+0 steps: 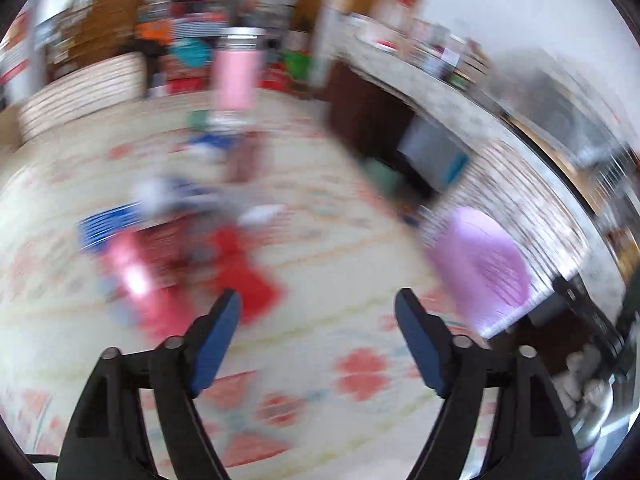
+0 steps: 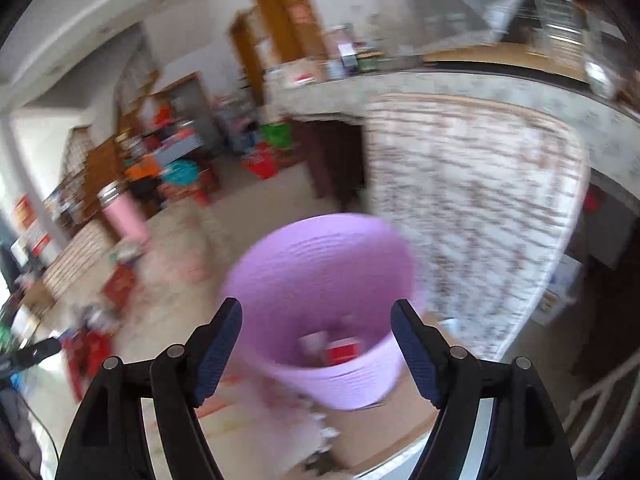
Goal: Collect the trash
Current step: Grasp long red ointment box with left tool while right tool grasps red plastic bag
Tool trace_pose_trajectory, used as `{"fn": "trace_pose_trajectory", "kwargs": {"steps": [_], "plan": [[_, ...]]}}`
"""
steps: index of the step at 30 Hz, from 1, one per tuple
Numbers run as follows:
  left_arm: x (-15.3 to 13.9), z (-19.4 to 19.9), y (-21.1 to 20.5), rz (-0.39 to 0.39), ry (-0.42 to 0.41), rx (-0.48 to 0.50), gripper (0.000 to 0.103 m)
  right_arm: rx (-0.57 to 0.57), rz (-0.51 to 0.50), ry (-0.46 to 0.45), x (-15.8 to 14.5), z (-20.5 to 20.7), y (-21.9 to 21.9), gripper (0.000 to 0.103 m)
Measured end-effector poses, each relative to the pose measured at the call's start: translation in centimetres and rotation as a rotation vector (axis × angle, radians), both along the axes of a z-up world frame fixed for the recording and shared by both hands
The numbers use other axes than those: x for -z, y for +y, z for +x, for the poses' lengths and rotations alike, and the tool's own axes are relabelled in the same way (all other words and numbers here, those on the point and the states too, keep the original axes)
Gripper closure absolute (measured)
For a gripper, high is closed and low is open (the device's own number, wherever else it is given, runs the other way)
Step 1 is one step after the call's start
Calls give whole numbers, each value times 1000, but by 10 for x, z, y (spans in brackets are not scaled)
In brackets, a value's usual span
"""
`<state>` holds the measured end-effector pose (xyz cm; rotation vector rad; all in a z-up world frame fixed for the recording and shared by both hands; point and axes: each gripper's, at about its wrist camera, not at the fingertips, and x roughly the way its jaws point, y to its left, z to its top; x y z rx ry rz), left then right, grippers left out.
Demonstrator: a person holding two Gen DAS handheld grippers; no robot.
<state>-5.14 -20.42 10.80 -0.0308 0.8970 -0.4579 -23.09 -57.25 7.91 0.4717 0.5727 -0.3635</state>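
A lilac plastic bin [image 2: 320, 280] stands on the table straight ahead of my right gripper [image 2: 316, 312], which hangs open and empty just short of its rim. Red and white scraps [image 2: 340, 350] lie at the bin's bottom. In the left wrist view the same bin [image 1: 480, 264] sits to the right, and my left gripper [image 1: 318, 304] is open and empty above the patterned tablecloth [image 1: 320, 360]. A blurred heap of red, pink and blue wrappers [image 1: 180, 264] lies on the cloth ahead and to the left of it.
A pink tumbler with a metal lid [image 1: 236, 72] stands at the table's far side, with small items [image 1: 212, 140] near it. A patterned cushion or chair back [image 2: 472, 200] rises behind the bin. Cluttered shelves [image 2: 168, 160] fill the background. Both views are motion-blurred.
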Motion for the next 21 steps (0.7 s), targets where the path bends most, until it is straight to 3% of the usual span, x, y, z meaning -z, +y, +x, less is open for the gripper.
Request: {"fn": "trace_pose_trajectory", "kwargs": {"steps": [5, 11, 17, 18, 19, 21], "plan": [[25, 29, 72, -18, 67, -188, 19, -189, -3, 28, 7, 34, 64, 22], [59, 60, 73, 26, 129, -180, 19, -368, 10, 86, 27, 63, 127, 22], [75, 67, 65, 20, 148, -192, 20, -467, -11, 128, 31, 85, 169, 22], [74, 65, 65, 18, 143, -183, 23, -478, -6, 133, 32, 89, 173, 22], [74, 63, 64, 17, 141, -172, 47, -489, -2, 138, 32, 96, 177, 22], [75, 60, 67, 4, 157, -145, 50, -516, 6, 150, 34, 109, 186, 22]]}}
